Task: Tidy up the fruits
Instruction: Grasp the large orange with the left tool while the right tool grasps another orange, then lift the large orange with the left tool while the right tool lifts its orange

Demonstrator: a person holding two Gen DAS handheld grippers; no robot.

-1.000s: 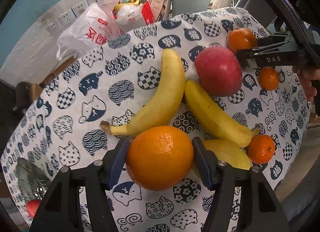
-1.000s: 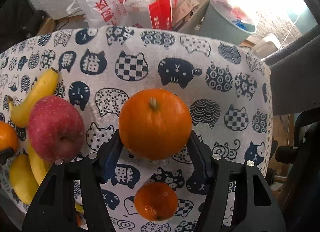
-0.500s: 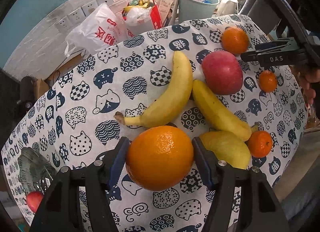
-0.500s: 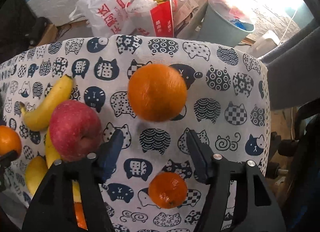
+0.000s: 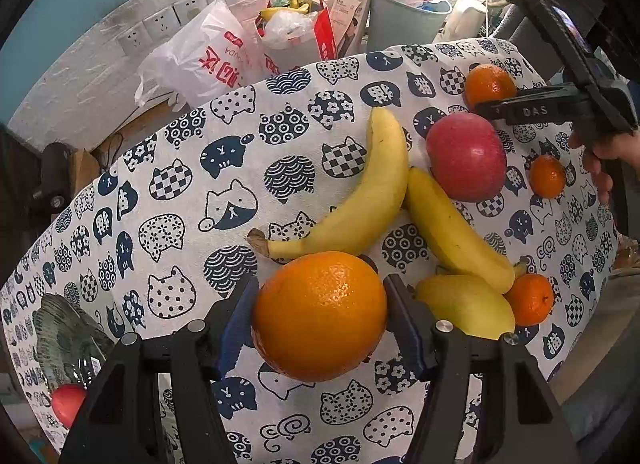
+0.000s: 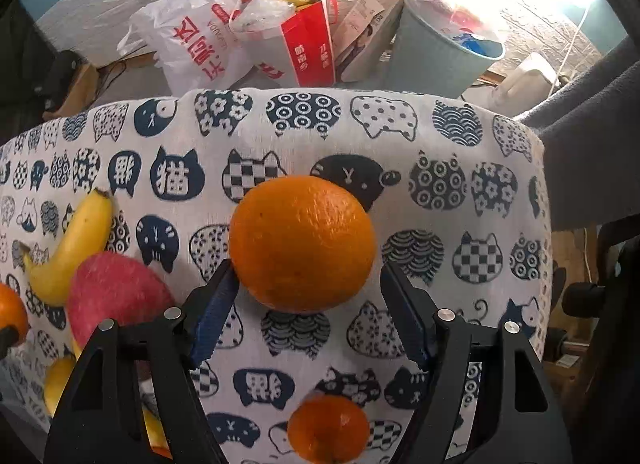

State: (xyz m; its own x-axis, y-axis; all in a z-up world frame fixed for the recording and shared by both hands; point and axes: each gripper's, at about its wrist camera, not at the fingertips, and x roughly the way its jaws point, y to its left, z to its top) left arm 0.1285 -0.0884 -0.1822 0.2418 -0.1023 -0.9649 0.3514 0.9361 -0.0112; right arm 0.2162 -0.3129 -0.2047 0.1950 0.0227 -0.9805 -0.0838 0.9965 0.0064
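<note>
Left tool (image 5: 320, 312) clamped on a large orange (image 5: 320, 316), pads pressed to both its sides, above the cat-print table (image 5: 200, 168). Right tool (image 6: 308, 304) just been opening, jaws spread and clear of a second orange (image 6: 302, 242) lying on the cloth between the tips. Beside: red apple (image 5: 466, 156), two bananas (image 5: 360, 196), small mandarins (image 5: 547, 176).
</note>
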